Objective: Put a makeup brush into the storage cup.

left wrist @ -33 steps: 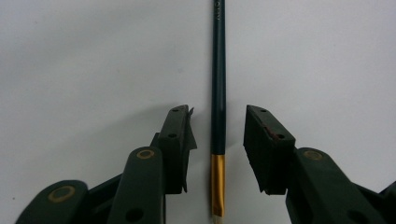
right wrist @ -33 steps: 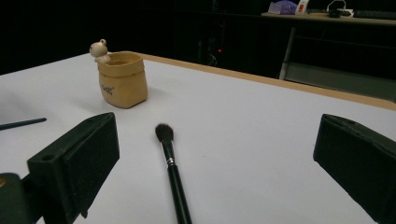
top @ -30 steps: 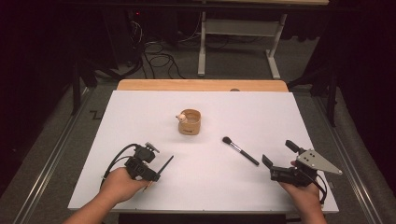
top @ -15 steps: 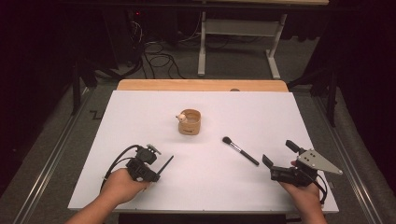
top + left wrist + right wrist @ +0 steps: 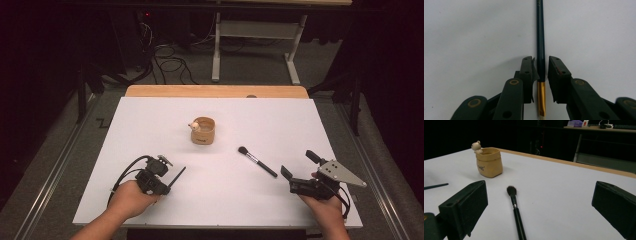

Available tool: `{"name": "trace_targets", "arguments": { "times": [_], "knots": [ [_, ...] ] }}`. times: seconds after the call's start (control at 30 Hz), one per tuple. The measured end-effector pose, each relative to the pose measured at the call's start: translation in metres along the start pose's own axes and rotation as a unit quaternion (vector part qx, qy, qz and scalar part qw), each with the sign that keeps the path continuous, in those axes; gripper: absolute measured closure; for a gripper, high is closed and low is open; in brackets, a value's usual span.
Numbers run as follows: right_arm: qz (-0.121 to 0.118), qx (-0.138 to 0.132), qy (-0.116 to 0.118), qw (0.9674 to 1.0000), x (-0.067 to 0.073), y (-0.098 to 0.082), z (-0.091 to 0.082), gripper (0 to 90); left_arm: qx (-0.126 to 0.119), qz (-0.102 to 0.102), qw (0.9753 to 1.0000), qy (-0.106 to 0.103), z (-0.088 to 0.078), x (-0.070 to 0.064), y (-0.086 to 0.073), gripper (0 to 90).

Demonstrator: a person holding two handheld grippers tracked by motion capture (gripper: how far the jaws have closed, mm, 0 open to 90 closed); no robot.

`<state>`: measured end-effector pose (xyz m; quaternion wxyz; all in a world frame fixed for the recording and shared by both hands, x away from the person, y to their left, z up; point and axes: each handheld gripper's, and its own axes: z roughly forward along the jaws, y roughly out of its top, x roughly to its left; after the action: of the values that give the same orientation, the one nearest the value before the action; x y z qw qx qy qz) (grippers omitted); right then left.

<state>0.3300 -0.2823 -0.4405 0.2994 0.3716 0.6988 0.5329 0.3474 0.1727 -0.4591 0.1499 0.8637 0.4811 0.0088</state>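
Observation:
A thin dark paintbrush with a gold ferrule lies on the white table, its handle running between the jaws of my left gripper. Those jaws have just been closing around it. The left pad touches the handle and a sliver of gap shows at the right pad. In the high view my left gripper sits at the front left with the paintbrush poking out toward the middle. My right gripper stands wide open at the front right, holding nothing. A black makeup brush lies just ahead of it.
A small tan pot with a little animal figure on its rim stands mid-table. It is also seen at the far left in the right gripper view, tan pot. The white table top has a wooden strip along its far edge.

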Motion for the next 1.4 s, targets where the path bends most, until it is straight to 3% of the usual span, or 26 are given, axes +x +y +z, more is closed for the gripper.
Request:
{"name": "trace_targets", "arguments": {
  "times": [1.4],
  "knots": [
    [0.005,-0.002,0.001,1.0,-0.0001,-0.0002,0.0004,1.1,-0.006,0.021,0.9996,0.02,0.0006,-0.002,-0.002,82.7]
  ]
}}
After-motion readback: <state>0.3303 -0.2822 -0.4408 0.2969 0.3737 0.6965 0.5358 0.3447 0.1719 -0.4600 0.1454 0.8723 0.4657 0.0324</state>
